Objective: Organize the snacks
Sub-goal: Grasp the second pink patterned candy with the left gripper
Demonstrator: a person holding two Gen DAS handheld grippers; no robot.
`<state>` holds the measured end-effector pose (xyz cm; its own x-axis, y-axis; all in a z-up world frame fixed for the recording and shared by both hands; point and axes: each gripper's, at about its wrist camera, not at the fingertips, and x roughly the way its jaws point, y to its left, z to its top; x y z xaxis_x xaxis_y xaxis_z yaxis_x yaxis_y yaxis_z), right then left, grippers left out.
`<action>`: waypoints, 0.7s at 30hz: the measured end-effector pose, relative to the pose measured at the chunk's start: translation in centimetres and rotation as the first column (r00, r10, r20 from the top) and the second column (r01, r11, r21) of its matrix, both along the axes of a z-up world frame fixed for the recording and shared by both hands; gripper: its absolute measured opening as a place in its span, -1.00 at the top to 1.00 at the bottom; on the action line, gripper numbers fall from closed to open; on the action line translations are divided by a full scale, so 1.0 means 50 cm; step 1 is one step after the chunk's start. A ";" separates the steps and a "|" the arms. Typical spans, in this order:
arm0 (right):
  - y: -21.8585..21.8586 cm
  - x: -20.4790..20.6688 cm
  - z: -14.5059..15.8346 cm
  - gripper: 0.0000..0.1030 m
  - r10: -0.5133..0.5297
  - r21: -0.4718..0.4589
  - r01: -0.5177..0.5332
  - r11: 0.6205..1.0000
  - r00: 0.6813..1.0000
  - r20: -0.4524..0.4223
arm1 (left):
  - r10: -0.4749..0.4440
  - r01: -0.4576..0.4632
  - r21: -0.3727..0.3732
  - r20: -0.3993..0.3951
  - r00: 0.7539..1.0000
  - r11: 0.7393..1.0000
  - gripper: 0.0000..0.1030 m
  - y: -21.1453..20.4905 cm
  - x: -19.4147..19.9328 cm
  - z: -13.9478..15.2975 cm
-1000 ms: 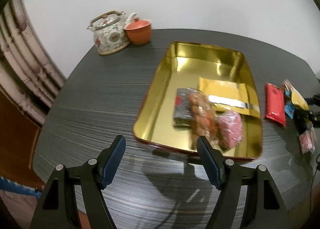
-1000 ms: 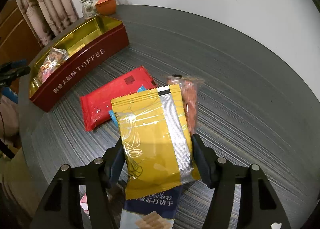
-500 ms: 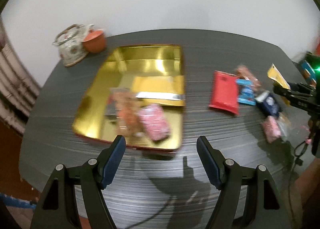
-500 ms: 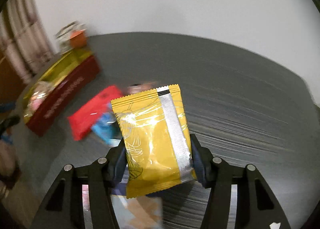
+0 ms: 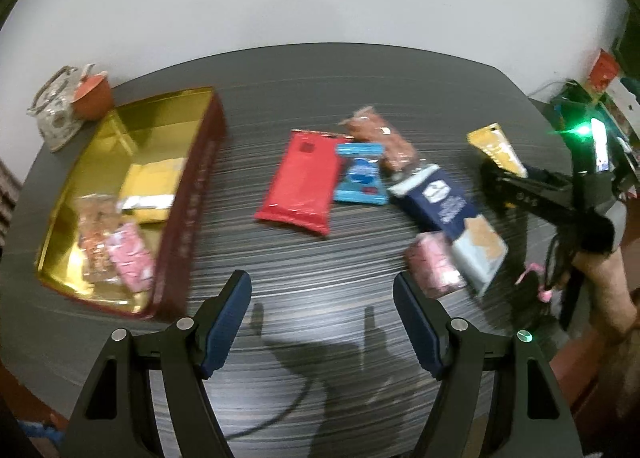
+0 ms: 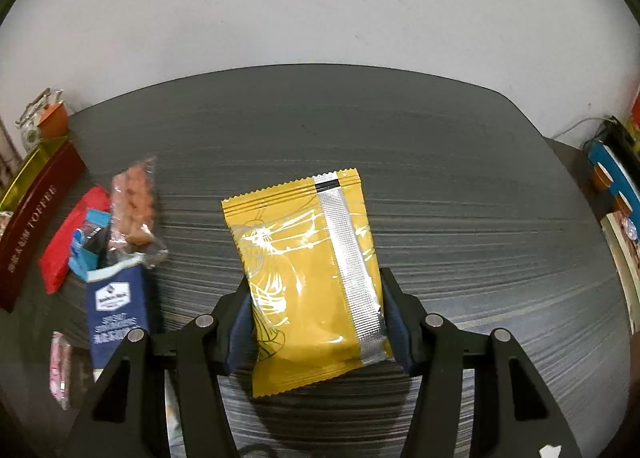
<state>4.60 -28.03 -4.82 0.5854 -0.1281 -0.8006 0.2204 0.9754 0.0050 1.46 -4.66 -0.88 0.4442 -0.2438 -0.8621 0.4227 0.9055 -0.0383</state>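
My right gripper (image 6: 316,316) is shut on a yellow snack packet (image 6: 308,278), held clear of the dark table; the same yellow packet (image 5: 496,149) and right gripper (image 5: 516,185) show at the right of the left wrist view. My left gripper (image 5: 322,322) hangs open and empty over the table's near side. Ahead of it lie a red packet (image 5: 306,181), a small blue packet (image 5: 362,173), a clear bag of brown snacks (image 5: 380,137), a navy cracker pack (image 5: 448,205) and a pink packet (image 5: 434,264). The gold toffee tin (image 5: 192,177) at the left holds several snacks.
A patterned teapot (image 5: 54,113) and an orange lidded cup (image 5: 94,95) stand at the table's far left corner. A person's hand and forearm (image 5: 608,290) carry the right gripper at the right edge. Cluttered shelves (image 5: 600,97) stand beyond the table's right side.
The left gripper swung right, so the tin slid to the left of its view and the loose packets came to the middle. The right gripper lifted the yellow packet and turned away from the tin.
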 end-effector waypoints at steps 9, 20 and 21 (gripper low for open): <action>-0.012 -0.010 -0.006 -0.04 -0.008 0.015 0.008 1.000 1.000 0.014 | -0.036 0.036 0.008 -0.042 0.999 0.999 -0.43 -0.083 0.001 -0.026; -0.014 -0.012 -0.011 -0.08 -0.003 0.018 0.003 1.000 1.000 0.012 | -0.053 0.057 0.038 -0.094 0.994 0.998 -0.22 -0.149 0.006 -0.067; -0.014 -0.012 -0.011 -0.08 -0.003 0.019 0.003 1.000 1.000 0.012 | -0.048 0.052 0.045 -0.097 0.994 0.998 -0.19 -0.152 0.009 -0.072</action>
